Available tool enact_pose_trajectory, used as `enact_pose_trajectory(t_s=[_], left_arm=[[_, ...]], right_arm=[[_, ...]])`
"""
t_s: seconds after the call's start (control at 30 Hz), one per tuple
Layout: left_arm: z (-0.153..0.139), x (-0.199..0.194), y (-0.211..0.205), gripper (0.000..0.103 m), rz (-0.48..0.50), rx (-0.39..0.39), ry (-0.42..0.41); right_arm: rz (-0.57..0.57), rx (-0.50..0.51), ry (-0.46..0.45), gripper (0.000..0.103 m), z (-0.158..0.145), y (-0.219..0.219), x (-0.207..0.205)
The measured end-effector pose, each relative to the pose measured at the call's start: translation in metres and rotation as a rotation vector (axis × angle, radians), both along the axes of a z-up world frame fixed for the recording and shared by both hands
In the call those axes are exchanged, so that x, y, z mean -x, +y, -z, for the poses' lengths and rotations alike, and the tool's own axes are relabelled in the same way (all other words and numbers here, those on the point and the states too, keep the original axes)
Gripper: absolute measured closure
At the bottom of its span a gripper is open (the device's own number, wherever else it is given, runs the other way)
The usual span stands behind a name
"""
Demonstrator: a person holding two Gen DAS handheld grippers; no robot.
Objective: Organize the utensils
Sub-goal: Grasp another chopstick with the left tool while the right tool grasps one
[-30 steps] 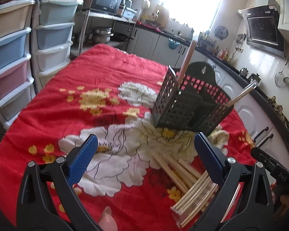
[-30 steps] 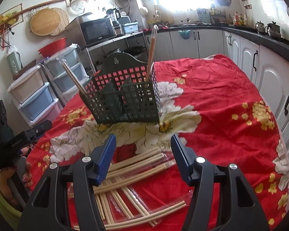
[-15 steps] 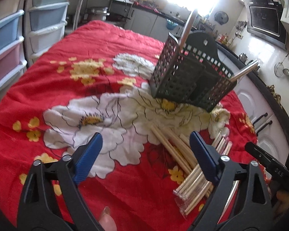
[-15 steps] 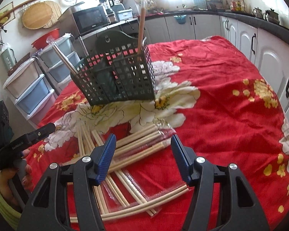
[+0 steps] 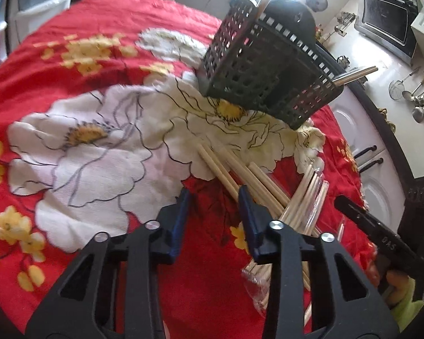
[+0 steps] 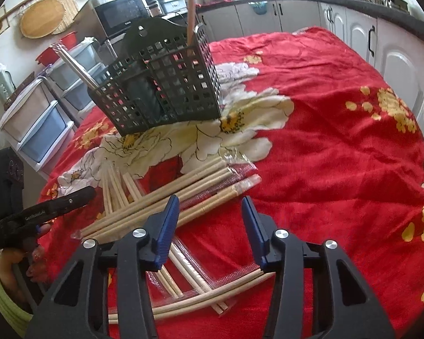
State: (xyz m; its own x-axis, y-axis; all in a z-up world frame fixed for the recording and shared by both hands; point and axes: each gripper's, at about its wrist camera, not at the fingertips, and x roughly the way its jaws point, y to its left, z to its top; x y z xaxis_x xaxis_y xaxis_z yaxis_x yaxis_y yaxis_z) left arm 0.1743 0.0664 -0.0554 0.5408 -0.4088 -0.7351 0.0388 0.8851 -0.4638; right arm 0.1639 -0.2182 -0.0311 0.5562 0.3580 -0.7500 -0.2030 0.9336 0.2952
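While both tools hang over the red floral cloth (image 6: 339, 147), neither holds anything yet

Left wrist view, left to right: bare cloth from 9 to 11 o'clock, plenty of free room there. Left gripper (image 5: 214, 197) has just been narrowing its jaws; they stand partly apart over bare cloth, with nothing between them. The loose chopsticks (image 5: 226, 169) lie just beside the right pad, at about 1 o'clock of the tips. The dark caddy (image 5: 265, 70) stands at 12 to 1 o'clock, a few utensils already upright or leaning in it.

Right wrist view, left to right: the other tool and the hand holding it at 8 o'clock. Wrapped chopsticks (image 6: 183, 186) fan from 9 o'clock under the left pad. Right gripper (image 6: 210, 212) has also just been narrowing its jaws; they are moderately apart, empty, with one wrapped pair's end reaching just under the gap.

Risks, as I judge them:
- sticks cross one another, so lifting one may drag or flick its neighbours
- slippery wrappers may slide out of the pads
- the two tools work one heap and could knock together
- the caddy looks light; a push could tip it

Open cloth from 1 to 4 o'clock; its far edge drops toward the cabinets (image 6: 361, 36)
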Motion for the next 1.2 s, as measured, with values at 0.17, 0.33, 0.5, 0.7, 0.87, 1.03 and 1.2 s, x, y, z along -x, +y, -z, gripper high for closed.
enact_pose_trajectory(t_s=[0.17, 0.33, 0.5, 0.7, 0.87, 1.03, 1.2], left_arm=[[0.006, -0.018, 0.004, 0.082, -0.004, 0.042, 0.049], [0.009, -0.033, 0.011, 0.086, -0.012, 0.083, 0.086], [0.011, -0.041, 0.016, 0.087, -0.021, 0.123, 0.104], [0.014, -0.045, 0.024, 0.089, -0.036, 0.156, 0.111], [0.015, -0.047, 0.026, 0.09, -0.044, 0.166, 0.109], [0.016, -0.048, 0.024, 0.092, -0.051, 0.169, 0.106], [0.017, -0.049, 0.025, 0.093, -0.049, 0.18, 0.104]], right_arm=[[0.018, -0.014, 0.054, 0.062, 0.008, -0.002, -0.006], [0.031, -0.058, 0.115, 0.063, 0.015, -0.002, -0.014], [0.059, -0.115, 0.162, 0.065, 0.018, -0.004, -0.024], [0.103, -0.178, 0.203, 0.078, 0.023, -0.009, -0.035], [0.132, -0.222, 0.216, 0.084, 0.026, -0.016, -0.039], [0.153, -0.286, 0.225, 0.088, 0.029, -0.025, -0.037], [0.156, -0.322, 0.219, 0.09, 0.026, -0.031, -0.032]])
